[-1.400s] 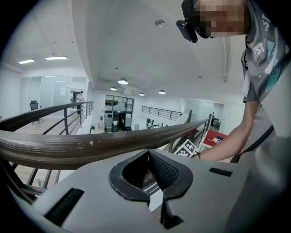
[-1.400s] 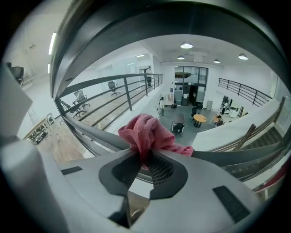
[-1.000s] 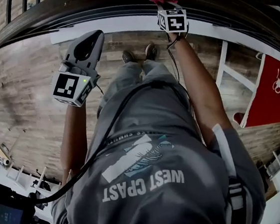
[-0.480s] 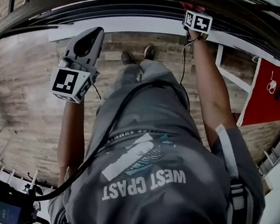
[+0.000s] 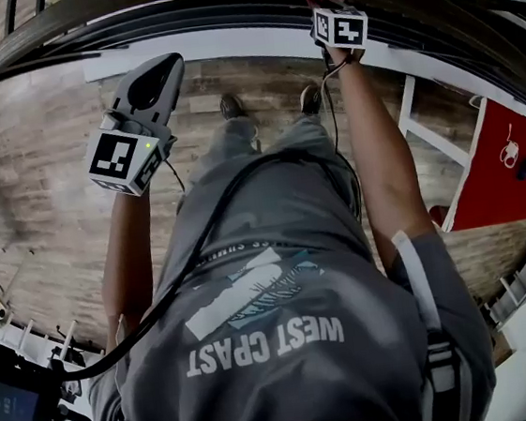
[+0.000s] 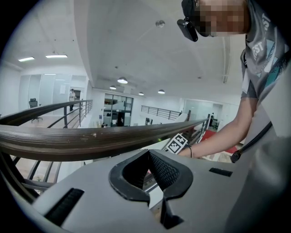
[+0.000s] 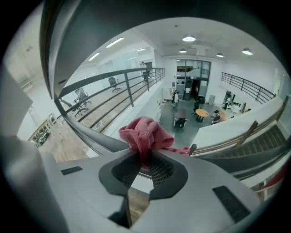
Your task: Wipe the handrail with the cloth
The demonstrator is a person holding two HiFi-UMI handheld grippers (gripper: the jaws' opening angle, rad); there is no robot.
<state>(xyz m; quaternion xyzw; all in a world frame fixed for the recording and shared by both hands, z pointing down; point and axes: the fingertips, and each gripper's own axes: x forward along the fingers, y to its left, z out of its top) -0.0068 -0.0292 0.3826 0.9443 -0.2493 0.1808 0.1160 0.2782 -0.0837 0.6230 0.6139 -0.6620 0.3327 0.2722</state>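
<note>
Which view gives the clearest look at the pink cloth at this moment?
The right gripper view: the pink cloth sits bunched and pinched between the shut jaws of the right gripper. The head view shows at most a red sliver beyond that gripper. The left gripper view shows no cloth, only the handrail.

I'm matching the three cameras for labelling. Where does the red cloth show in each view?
Head view: the cloth is only a red sliver at the top edge, just beyond the right gripper.
Left gripper view: not in it.
Right gripper view: the cloth is at the centre, bunched and pinched between that gripper's jaws.
Shared landmark: the dark handrail.
</note>
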